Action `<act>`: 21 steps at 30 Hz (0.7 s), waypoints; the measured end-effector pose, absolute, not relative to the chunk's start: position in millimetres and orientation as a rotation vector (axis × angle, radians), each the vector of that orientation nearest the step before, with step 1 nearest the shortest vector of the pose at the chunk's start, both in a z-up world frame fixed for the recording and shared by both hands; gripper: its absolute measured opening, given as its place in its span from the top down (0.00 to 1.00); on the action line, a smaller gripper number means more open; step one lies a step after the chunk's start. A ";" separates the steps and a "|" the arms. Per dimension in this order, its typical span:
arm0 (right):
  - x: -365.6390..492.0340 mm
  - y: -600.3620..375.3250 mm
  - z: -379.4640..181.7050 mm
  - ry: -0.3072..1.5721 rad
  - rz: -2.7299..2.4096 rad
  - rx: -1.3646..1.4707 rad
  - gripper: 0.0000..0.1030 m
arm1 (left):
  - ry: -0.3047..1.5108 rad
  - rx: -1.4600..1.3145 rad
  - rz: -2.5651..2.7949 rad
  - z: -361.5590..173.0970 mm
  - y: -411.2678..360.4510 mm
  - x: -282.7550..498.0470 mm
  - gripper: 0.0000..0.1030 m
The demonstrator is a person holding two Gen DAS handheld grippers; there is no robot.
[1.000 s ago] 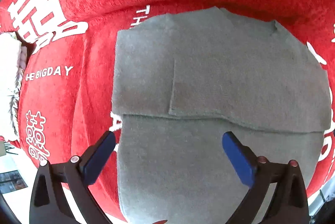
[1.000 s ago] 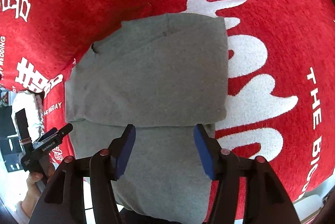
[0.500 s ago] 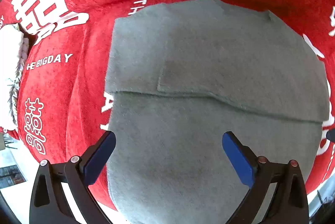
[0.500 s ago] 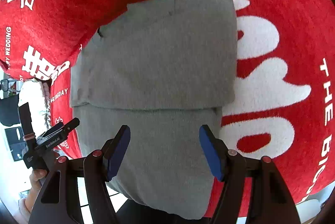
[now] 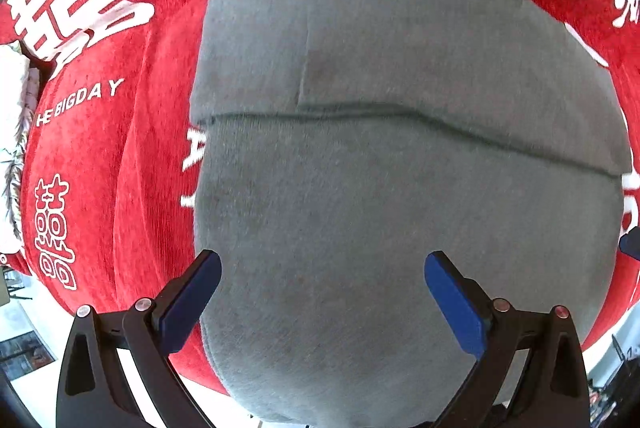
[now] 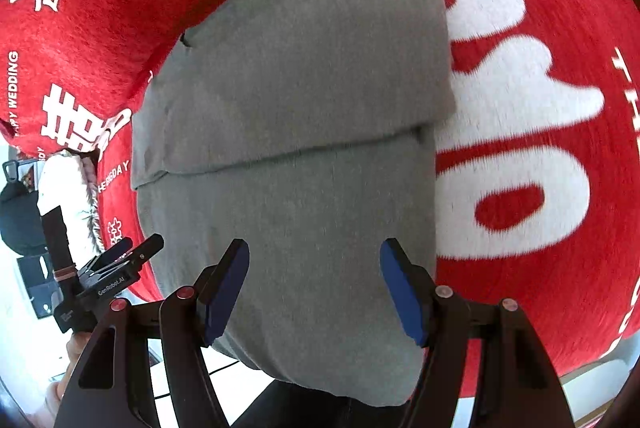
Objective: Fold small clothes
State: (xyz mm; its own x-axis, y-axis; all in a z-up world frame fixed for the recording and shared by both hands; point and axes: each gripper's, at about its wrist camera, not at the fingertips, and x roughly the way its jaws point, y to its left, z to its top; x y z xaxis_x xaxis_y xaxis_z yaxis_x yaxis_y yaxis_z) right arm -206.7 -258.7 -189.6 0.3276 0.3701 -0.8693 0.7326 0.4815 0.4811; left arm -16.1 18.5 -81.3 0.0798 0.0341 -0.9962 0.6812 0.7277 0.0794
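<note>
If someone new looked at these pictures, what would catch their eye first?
The grey garment fills the middle of both views, its far part folded over, its near end hanging off the edge. Beneath it lies a bright red cloth with large white lettering. Both the left gripper and the right gripper hover open above the garment's near end.

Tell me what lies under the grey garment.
The grey garment lies on a red cloth printed with white lettering, which shows all around it. Whatever print or surface lies directly beneath the garment is covered.
</note>
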 end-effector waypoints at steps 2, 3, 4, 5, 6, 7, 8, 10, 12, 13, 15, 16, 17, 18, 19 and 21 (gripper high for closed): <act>-208.8 -248.6 -189.6 1.281 -0.324 1.115 0.30 | 1.426 0.632 -0.545 -81.5 26.2 -19.9 0.01; -209.9 -242.2 -189.3 1.281 -0.329 1.116 0.30 | 1.427 0.632 -0.551 -81.5 30.5 -21.0 0.01; -210.5 -238.0 -189.2 1.282 -0.330 1.117 0.30 | 1.429 0.634 -0.557 -81.4 35.1 -21.6 0.01; -211.1 -232.9 -189.1 1.282 -0.332 1.117 0.30 | 1.431 0.636 -0.560 -81.5 38.6 -22.1 0.01; -211.9 -227.1 -189.0 1.282 -0.335 1.118 0.30 | 1.433 0.637 -0.565 -81.3 43.7 -23.1 0.01; -212.4 -223.3 -189.0 1.281 -0.336 1.121 0.30 | 1.435 0.635 -0.572 -80.9 48.4 -23.3 0.01; -212.9 -219.2 -188.8 1.279 -0.337 1.126 0.30 | 1.436 0.634 -0.578 -80.8 51.9 -24.1 0.01; -213.8 -212.1 -188.1 1.272 -0.338 1.137 0.30 | 1.439 0.641 -0.595 -80.5 60.1 -27.0 0.01; -215.9 -204.3 -186.9 1.267 -0.329 1.145 0.31 | 1.441 0.644 -0.619 -80.2 69.2 -32.0 0.01; -217.6 -200.6 -186.8 1.269 -0.321 1.146 0.30 | 1.447 0.641 -0.631 -80.5 75.5 -34.5 0.01; -224.8 -192.4 -187.9 1.282 -0.309 1.142 0.30 | 1.468 0.634 -0.654 -82.7 87.5 -39.5 0.01; -229.0 -189.2 -189.3 1.289 -0.305 1.143 0.30 | 1.484 0.634 -0.662 -84.9 94.6 -42.6 0.01; -234.0 -185.7 -191.3 1.299 -0.302 1.147 0.30 | 1.500 0.637 -0.667 -88.1 103.5 -46.7 0.01; -240.9 -180.0 -194.4 1.314 -0.304 1.153 0.30 | 1.513 0.640 -0.668 -90.5 110.2 -49.8 0.01; -246.0 -176.2 -196.8 1.326 -0.306 1.158 0.30 | 1.527 0.643 -0.668 -93.3 118.0 -54.1 0.01; -259.3 -166.1 -202.6 1.353 -0.304 1.176 0.30 | 1.564 0.643 -0.667 -99.0 135.1 -64.0 0.01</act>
State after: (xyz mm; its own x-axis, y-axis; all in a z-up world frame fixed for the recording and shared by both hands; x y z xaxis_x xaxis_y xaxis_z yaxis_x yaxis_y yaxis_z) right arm -259.3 -166.1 -202.6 0.2761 0.4370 -0.8560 0.7612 0.4443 0.4724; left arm -64.0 135.1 -99.0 -0.0884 0.0228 -0.9958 0.7345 0.6768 -0.0497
